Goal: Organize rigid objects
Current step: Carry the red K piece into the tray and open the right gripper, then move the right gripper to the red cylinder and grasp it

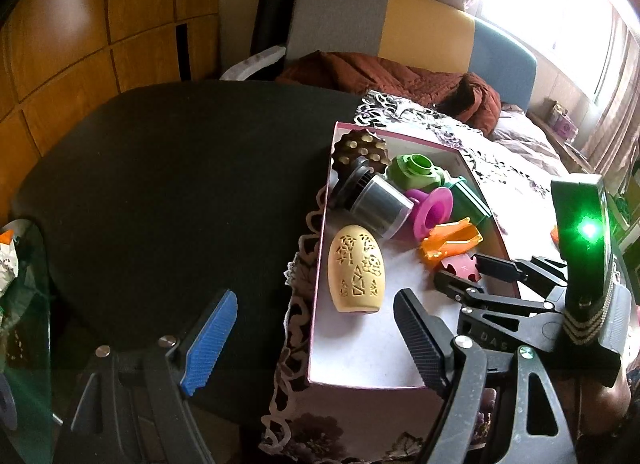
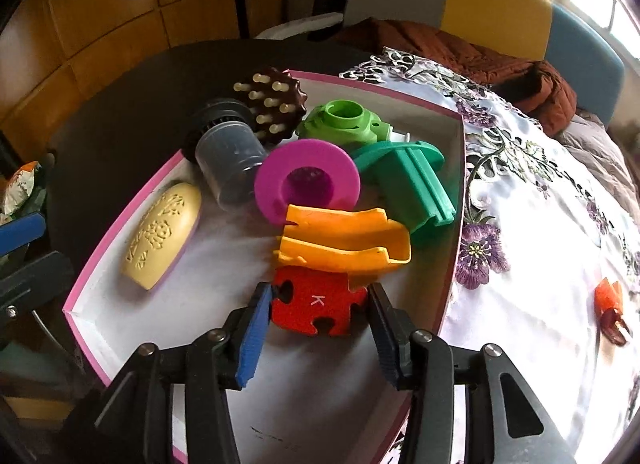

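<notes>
Beyond the right edge of the floral tablecloth [image 2: 532, 199], a small orange-red object [image 2: 610, 310] lies well apart from everything else, too small and blurred to identify. At the far end of the pink-rimmed box [image 2: 120, 223] the objects are piled so that several hide one another: the grey cylinder [image 2: 230, 163] covers part of the brown studded disc [image 2: 276, 101], the magenta spool [image 2: 306, 183] overlaps the dark green block [image 2: 412, 187], and the light green fitting [image 2: 346, 123] is half hidden behind them. The orange channel piece [image 2: 344, 242] rests over the far edge of the red puzzle piece [image 2: 318, 304].

That puzzle piece sits inside the box near its right wall, between the fingers of the right gripper [image 2: 320, 338]; the blue pad touches its left side, while the right pad looks just clear of it, so whether it is gripped I cannot tell. A white letter K is readable on its top face.

Along the box's left wall lies the yellow carved egg shape [image 1: 356, 270]; its raised markings cannot be read. The left gripper [image 1: 316, 340] hangs over the box's near-left corner with its jaws wide apart, holding nothing. Faint letters "DAS" show on the right gripper's body in the left wrist view.
</notes>
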